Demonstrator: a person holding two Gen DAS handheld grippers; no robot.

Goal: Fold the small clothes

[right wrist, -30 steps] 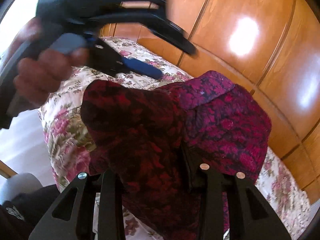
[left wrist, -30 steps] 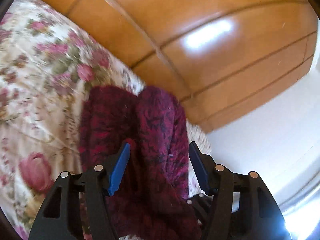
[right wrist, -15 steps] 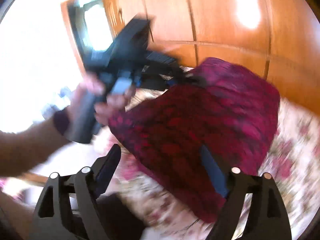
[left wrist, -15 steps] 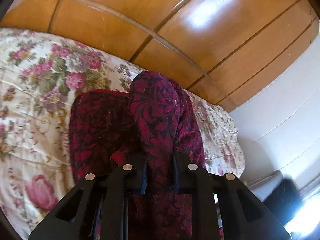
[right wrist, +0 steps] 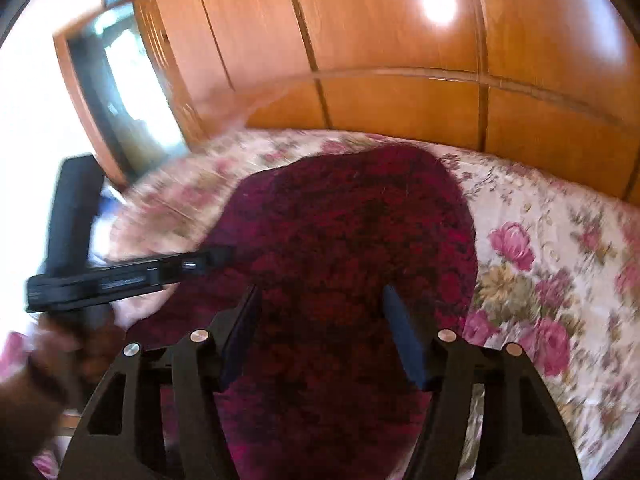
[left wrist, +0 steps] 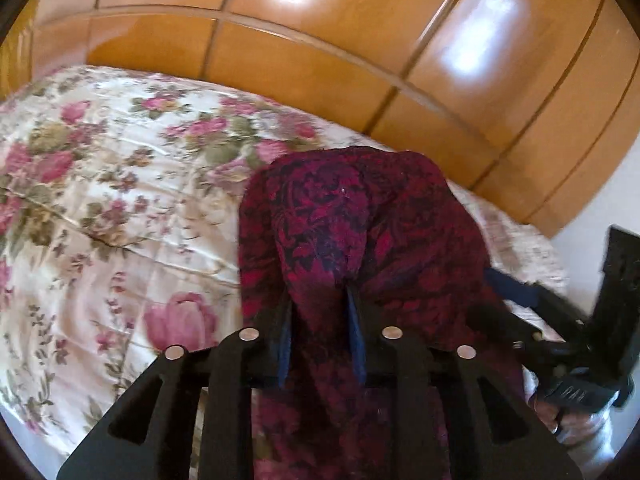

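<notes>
A dark red patterned garment (left wrist: pixel 360 208) hangs bunched over the flowered bed cover (left wrist: pixel 120 184). My left gripper (left wrist: pixel 320 304) pinches a fold of it between its blue pads, and its jaws are opening slightly. In the right wrist view the same garment (right wrist: pixel 352 208) spreads out under my right gripper (right wrist: pixel 320 304). Its jaws stand apart over the cloth without pressing it, and they are closing. The left gripper (right wrist: pixel 216 256) reaches the garment's left edge there, held by a hand (right wrist: pixel 60 344). A blue finger (left wrist: pixel 510 286) of the right gripper shows beside the cloth.
A glossy wooden panelled wall (left wrist: pixel 320 60) rises right behind the bed. A mirrored door (right wrist: pixel 132 80) stands at the far left of the right wrist view. The bed cover (right wrist: pixel 540 220) stretches out to the right of the garment.
The left gripper, open a second ago, has shut on a fold of the garment. The right gripper let go, opened wide and drew back. The garment has sunk toward the bed.
</notes>
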